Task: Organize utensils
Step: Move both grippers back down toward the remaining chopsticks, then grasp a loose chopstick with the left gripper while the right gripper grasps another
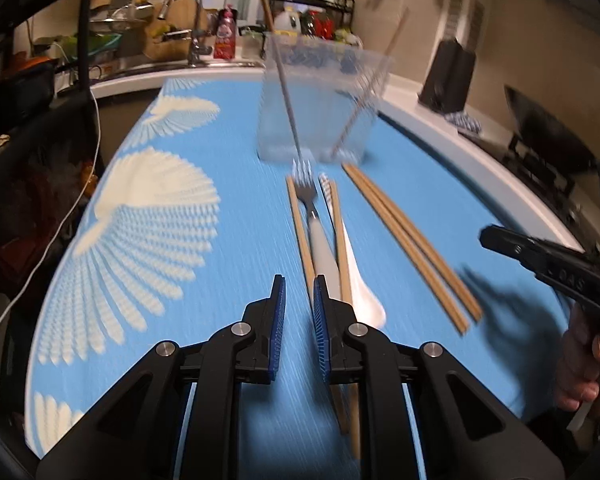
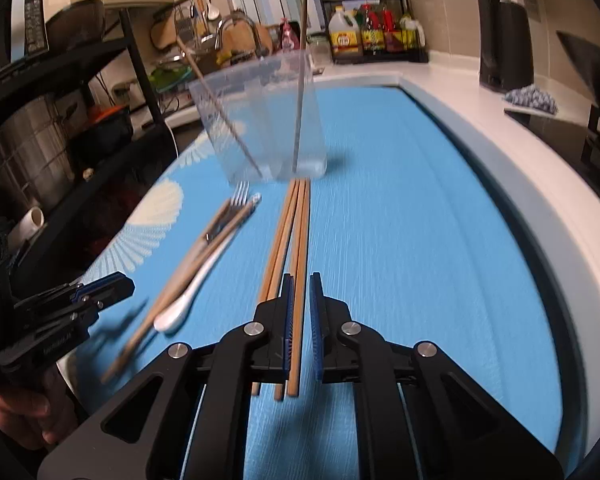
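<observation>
A: Left wrist view?
B: The left gripper [image 1: 299,288] hovers with a narrow gap and nothing between its pads; the fork [image 1: 310,208], white spoon [image 1: 360,280] and chopsticks lie just ahead, right of its tips

A: Right wrist view?
B: The right gripper [image 2: 302,286] is nearly closed; one chopstick [image 2: 298,280] of the chopstick bundle [image 2: 288,232] runs between its pads, gripped or not I cannot tell; the clear container [image 2: 260,120] stands beyond

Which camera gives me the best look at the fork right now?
The left wrist view: the fork lies straight ahead of the left tongs, prongs and pale handle clear among the chopsticks. The right wrist view shows it off to the left, blurred and partly covered.
</observation>
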Motion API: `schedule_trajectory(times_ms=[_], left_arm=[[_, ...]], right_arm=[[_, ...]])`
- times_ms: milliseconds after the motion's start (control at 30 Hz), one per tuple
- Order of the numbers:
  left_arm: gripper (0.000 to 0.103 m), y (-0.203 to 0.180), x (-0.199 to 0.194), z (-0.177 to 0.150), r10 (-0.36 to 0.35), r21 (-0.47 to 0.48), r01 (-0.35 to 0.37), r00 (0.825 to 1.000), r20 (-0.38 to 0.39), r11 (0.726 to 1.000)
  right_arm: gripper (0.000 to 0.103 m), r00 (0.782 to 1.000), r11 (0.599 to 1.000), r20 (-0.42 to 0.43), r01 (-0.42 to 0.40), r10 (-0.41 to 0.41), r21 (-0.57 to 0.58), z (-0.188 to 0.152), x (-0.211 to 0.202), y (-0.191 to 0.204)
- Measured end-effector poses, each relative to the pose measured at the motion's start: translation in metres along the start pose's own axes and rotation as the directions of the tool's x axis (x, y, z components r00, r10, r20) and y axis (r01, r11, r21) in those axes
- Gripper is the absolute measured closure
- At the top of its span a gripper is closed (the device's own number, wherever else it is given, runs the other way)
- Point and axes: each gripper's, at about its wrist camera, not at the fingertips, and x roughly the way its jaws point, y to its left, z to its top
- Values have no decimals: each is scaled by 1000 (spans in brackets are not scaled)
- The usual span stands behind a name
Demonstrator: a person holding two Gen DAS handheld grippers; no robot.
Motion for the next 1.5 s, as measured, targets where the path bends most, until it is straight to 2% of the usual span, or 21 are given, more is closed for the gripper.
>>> schedule_trajectory(times_ms=[133, 233, 367, 467, 667, 767, 1000, 1133, 1433, 1500], left_arm=[[88, -5, 6, -9, -9, 22, 10, 999, -34, 1000], [88, -6, 9, -15, 15, 35, -13, 999, -51, 999], [88, -14, 9, -22, 46, 59, -43, 998, -51, 997], [88, -21, 8, -25, 75, 94, -71, 996, -40, 993], [89, -25, 6, -28, 89, 107, -85, 996, -30, 991], [95, -25, 5, -29, 98, 114, -95, 995, -22, 989], [97, -4, 3, -23, 161, 48, -161, 987, 11, 986], [96, 3, 6, -24, 172, 16, -173, 985, 12, 985], [95, -3, -3, -34, 192, 21, -192, 981, 27, 981], [95, 1, -8, -33, 211, -7, -211, 977, 40, 978]], right_arm=[[92, 998, 1000, -56, -13, 12, -16, -13, 14, 5], [92, 996, 999, -89, -1, -2, -37, -21, 22, 9], [92, 997, 999, -80, 18, -21, -42, -23, 20, 8], [92, 995, 995, -89, 44, -52, -87, -26, 21, 14], [93, 994, 991, -76, 71, -80, -113, -28, 21, 17], [96, 993, 988, -71, 84, -94, -128, -28, 21, 20], [97, 986, 986, -39, 158, -160, -58, -31, 14, 8], [96, 986, 985, -28, 161, -163, -58, -34, 11, 6], [95, 989, 987, 3, 150, -150, -60, -42, 5, 6], [95, 989, 988, 3, 145, -146, -54, -42, 4, 5]])
